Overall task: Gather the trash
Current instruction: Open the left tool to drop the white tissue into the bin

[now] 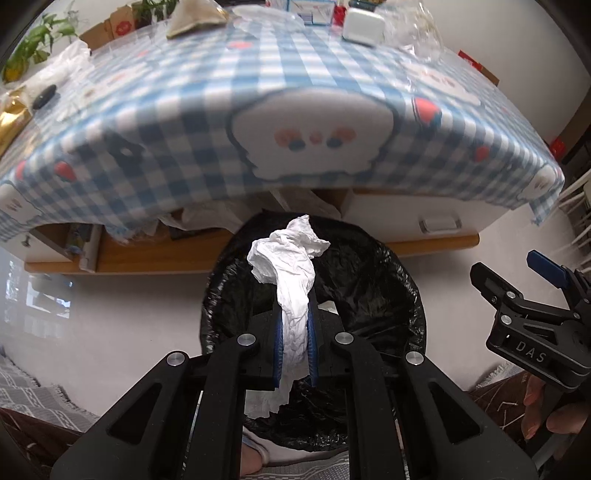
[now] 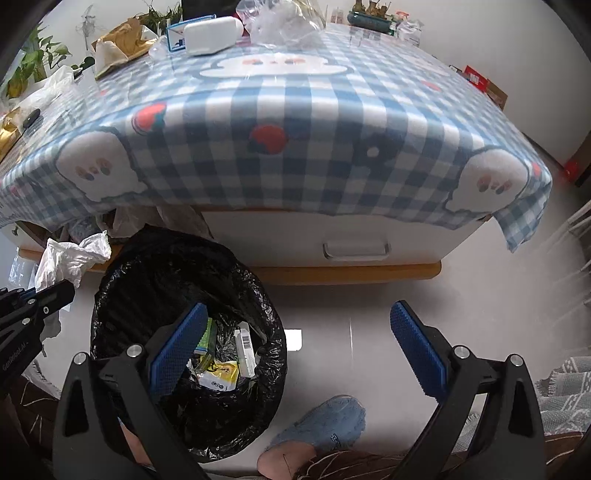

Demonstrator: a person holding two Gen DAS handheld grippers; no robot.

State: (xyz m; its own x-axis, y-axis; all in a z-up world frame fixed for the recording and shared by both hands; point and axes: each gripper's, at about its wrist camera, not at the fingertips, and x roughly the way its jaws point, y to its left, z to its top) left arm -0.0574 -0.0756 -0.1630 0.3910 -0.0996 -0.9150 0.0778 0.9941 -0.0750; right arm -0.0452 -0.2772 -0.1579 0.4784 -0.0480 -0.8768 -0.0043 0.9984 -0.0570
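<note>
Your left gripper (image 1: 295, 347), at lower centre, is clamped on a crumpled white paper tissue (image 1: 291, 280), held above the round bin lined with black plastic (image 1: 399, 295) so that releasing it should drop it inside. Your right gripper (image 2: 299, 350) stands wide open and empty beside the bin, where packaging scraps (image 2: 221, 373) already lie.

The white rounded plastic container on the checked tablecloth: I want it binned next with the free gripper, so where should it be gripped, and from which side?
Grip the white rounded plastic container across its short width, coming from above. It seems to lie flat and long on the blue checked tablecloth, so its narrow sides suit the open right gripper. A clear plastic bag crowds its right end.
</note>
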